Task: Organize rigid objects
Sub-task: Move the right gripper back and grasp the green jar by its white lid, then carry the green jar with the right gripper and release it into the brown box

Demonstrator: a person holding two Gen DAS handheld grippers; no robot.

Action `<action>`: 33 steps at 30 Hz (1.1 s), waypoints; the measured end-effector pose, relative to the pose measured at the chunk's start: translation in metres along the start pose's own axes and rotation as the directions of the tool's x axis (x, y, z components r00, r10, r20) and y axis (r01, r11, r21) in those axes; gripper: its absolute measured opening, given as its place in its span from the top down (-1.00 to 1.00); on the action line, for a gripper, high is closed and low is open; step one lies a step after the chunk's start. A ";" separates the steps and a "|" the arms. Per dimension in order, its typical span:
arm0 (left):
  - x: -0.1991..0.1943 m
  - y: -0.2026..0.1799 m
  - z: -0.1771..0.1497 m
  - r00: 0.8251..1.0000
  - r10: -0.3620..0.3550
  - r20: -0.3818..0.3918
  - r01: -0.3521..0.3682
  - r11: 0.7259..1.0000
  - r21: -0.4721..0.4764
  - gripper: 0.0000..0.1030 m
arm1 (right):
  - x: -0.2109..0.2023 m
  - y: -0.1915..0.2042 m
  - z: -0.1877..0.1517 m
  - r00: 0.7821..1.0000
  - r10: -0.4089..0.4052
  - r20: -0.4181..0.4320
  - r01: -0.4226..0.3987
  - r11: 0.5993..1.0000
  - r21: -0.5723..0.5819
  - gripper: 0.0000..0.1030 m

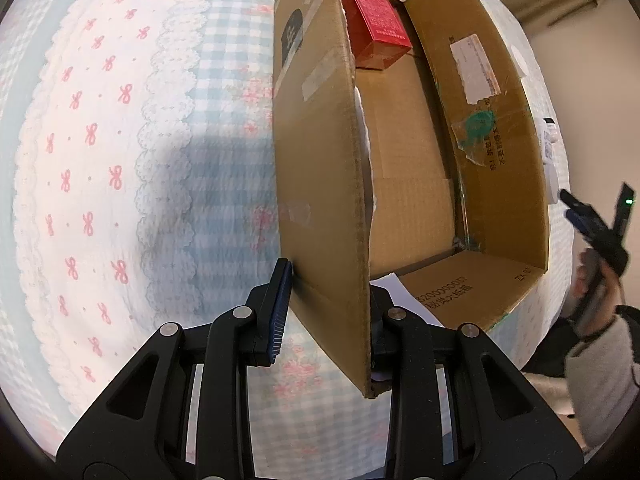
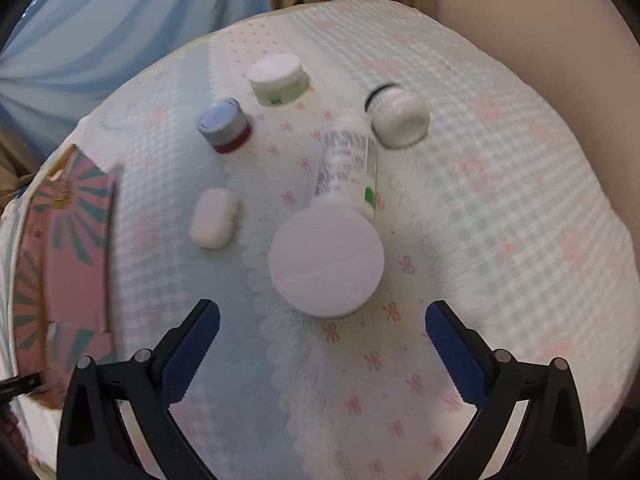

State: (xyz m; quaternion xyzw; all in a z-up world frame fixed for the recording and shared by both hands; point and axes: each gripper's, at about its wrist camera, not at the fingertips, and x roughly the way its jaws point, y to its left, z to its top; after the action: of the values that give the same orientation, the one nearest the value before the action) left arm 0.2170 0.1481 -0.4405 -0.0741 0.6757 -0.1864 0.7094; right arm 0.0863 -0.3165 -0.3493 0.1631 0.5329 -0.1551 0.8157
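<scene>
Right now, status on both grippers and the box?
Left gripper shut on cardboard box flap. Right gripper open, empty, lined up on white-capped bottle lying on bedspread. Red carton inside box. Path unobstructed.

1. A home bedroom: the work surface is a bed under a quilted cover printed with pink bows and blue gingham.
2. Blue curtains hang at the far left.
3. A reused cardboard shipping box sits on the bedding.
</scene>
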 end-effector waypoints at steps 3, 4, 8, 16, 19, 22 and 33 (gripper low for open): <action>-0.002 0.001 -0.001 1.000 0.001 0.004 -0.001 1.000 0.004 0.50 | 0.019 0.000 -0.007 0.999 -0.029 0.035 0.028 0.999 0.024 -0.99; -0.002 0.001 -0.002 1.000 0.003 0.004 -0.004 1.000 0.006 0.50 | 0.025 -0.001 -0.008 0.998 -0.044 0.052 0.042 0.998 0.036 -0.99; -0.002 -0.002 -0.002 1.000 0.013 0.008 -0.013 1.000 0.016 0.50 | 0.039 -0.004 -0.009 0.991 -0.082 0.104 0.074 0.994 0.083 -0.92; 0.000 -0.012 -0.002 0.999 0.040 0.015 -0.040 0.999 0.036 0.50 | 0.054 0.003 -0.002 0.987 -0.085 0.133 0.077 0.995 0.068 -0.32; 0.000 -0.013 -0.002 0.999 0.038 0.014 -0.038 0.999 0.033 0.50 | 0.055 0.003 -0.001 0.988 -0.082 0.131 0.072 0.994 0.077 -0.32; 0.002 -0.016 0.000 0.999 0.041 0.012 -0.041 0.998 0.037 0.50 | 0.054 0.002 0.000 0.989 -0.073 0.125 0.063 0.995 0.084 -0.31; 0.002 -0.016 0.001 0.999 0.039 0.008 -0.040 0.998 0.039 0.50 | 0.036 -0.005 0.006 0.993 -0.035 0.113 0.020 0.991 0.133 -0.31</action>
State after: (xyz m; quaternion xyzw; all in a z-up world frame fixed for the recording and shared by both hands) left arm 0.2159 0.1329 -0.4366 -0.0475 0.6706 -0.1853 0.7167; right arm 0.1025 -0.3259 -0.3807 0.2002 0.4760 -0.2102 0.8302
